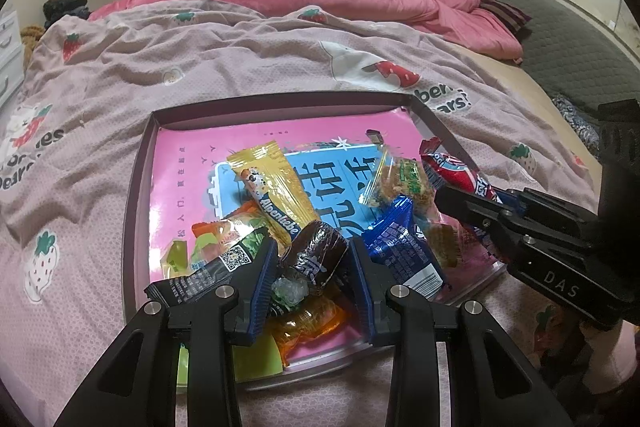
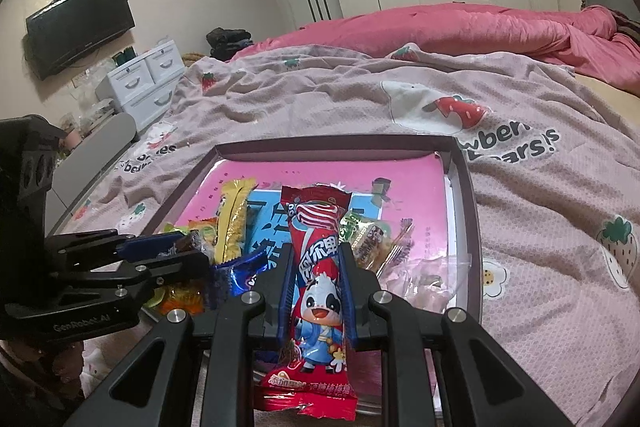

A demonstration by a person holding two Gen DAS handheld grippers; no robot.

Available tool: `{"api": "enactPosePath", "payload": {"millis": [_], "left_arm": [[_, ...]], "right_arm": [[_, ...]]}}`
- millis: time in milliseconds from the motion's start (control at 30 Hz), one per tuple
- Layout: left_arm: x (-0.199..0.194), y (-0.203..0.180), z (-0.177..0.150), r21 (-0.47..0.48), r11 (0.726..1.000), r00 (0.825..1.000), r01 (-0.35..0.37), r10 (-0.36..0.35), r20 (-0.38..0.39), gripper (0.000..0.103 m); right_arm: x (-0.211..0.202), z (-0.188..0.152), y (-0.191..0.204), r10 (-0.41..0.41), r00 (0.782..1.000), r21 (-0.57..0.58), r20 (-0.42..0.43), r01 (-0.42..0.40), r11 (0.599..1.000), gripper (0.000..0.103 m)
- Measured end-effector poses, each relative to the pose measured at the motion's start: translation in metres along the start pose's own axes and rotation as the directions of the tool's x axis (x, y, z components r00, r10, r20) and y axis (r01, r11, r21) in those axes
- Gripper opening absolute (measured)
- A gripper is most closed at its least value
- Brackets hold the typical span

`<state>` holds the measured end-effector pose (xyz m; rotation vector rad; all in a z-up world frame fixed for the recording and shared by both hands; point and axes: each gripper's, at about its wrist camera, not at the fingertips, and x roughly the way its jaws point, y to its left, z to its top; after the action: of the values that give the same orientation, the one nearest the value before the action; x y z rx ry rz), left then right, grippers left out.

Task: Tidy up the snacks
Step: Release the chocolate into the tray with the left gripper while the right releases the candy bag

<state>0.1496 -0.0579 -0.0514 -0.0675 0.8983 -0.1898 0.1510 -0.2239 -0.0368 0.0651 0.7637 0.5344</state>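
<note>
A shallow dark-rimmed tray (image 1: 136,187) with a pink liner lies on the bed and holds a pile of wrapped snacks. My left gripper (image 1: 312,251) is shut on a dark brown wrapped snack (image 1: 316,259) at the near side of the pile; its blue pads press the snack from both sides. My right gripper (image 2: 316,255) is shut on a long red lollipop packet (image 2: 318,227) with a cartoon cow, held upright over the tray's near edge (image 2: 466,227). In the left wrist view the right gripper (image 1: 454,201) comes in from the right with the red packet (image 1: 452,167).
In the tray lie a yellow Alpenliebe packet (image 1: 276,187), a blue packet (image 1: 400,247), a black packet with a QR code (image 1: 212,267), an orange candy (image 1: 308,323) and a clear bag of biscuits (image 1: 400,183). A strawberry-print blanket (image 1: 240,59) surrounds the tray.
</note>
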Motion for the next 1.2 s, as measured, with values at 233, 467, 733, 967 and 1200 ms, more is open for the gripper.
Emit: {"api": "enactPosePath", "payload": {"millis": [233, 467, 733, 967, 1200], "left_arm": [[0.0004, 0.0004, -0.0001, 0.000, 1.000, 1.000, 0.000, 0.000, 0.001, 0.037], [0.0009, 0.0001, -0.0004, 0.000, 1.000, 1.000, 0.001, -0.001, 0.000, 0.037], [0.0016, 0.0002, -0.0005, 0.002, 1.000, 1.000, 0.001, -0.001, -0.002, 0.037], [0.0020, 0.0010, -0.0005, -0.003, 1.000, 1.000, 0.004, -0.004, -0.003, 0.038], [0.0022, 0.0018, -0.0002, -0.007, 1.000, 1.000, 0.011, -0.011, -0.005, 0.038]], "right_arm": [[0.0051, -0.0024, 0.0009, -0.023, 1.000, -0.017, -0.017, 0.023, 1.000, 0.021], [0.0080, -0.0033, 0.0010, -0.043, 0.999, -0.028, -0.026, 0.043, 0.999, 0.021], [0.0069, -0.0030, 0.0003, -0.048, 0.999, -0.025, -0.022, 0.047, 0.999, 0.024], [0.0046, -0.0030, 0.0000, -0.037, 0.999, -0.026, -0.030, 0.037, 0.999, 0.031], [-0.0014, -0.0029, -0.0009, -0.040, 0.999, -0.022, -0.021, 0.039, 0.999, 0.032]]}}
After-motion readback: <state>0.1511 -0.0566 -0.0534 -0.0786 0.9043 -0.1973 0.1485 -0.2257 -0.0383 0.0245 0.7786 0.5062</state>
